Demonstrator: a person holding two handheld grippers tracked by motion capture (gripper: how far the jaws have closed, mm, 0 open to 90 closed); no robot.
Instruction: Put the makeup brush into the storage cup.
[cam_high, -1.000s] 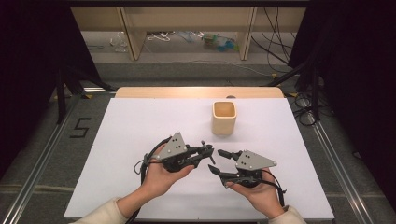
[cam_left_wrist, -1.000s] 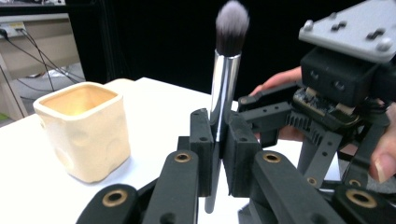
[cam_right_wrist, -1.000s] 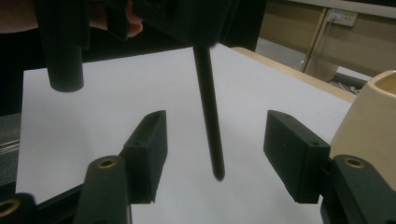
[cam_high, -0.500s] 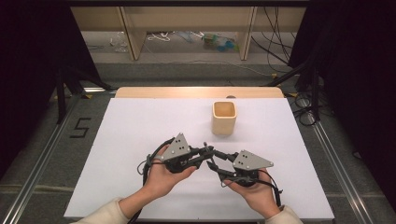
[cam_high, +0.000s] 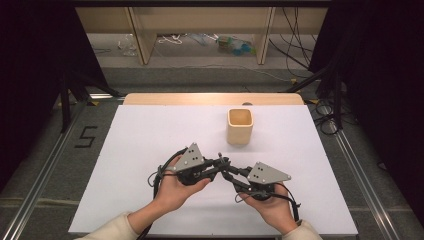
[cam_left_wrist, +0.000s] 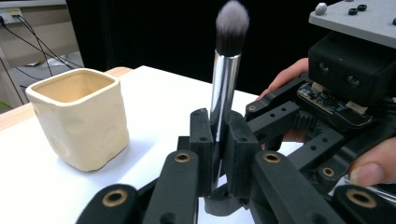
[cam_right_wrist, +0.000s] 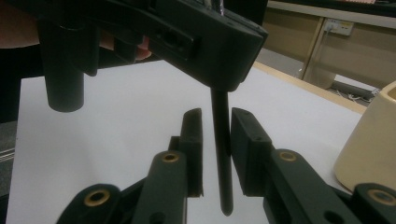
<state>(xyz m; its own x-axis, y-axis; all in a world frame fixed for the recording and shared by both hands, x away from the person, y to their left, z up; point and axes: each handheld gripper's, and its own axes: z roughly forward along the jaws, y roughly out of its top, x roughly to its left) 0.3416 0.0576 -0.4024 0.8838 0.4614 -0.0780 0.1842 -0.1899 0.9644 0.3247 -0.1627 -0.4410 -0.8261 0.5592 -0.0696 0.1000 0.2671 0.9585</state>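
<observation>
A makeup brush (cam_left_wrist: 224, 84) with a silver ferrule and a grey tuft stands upright, and my left gripper (cam_left_wrist: 218, 140) is shut on its ferrule. From above, the left gripper (cam_high: 220, 161) and the right gripper (cam_high: 226, 172) meet tip to tip over the white table top. The brush's thin black handle (cam_right_wrist: 223, 154) hangs between the jaws of my right gripper (cam_right_wrist: 217, 126). Those jaws have just been closing. The handle lies against one pad, with a gap at the other. A cream square cup (cam_high: 240, 126) stands empty beyond the grippers.
The white board (cam_high: 150, 140) covers the table, with a wooden edge (cam_high: 210, 98) at the far side. The cup (cam_left_wrist: 77, 116) is to the left of the brush in the left gripper view. Dark drapes flank the table, and cables lie on the floor behind it.
The right gripper's jaws have narrowed from wide apart to close around the brush handle. Both hands stay about where they were, and the left gripper keeps its grip.
</observation>
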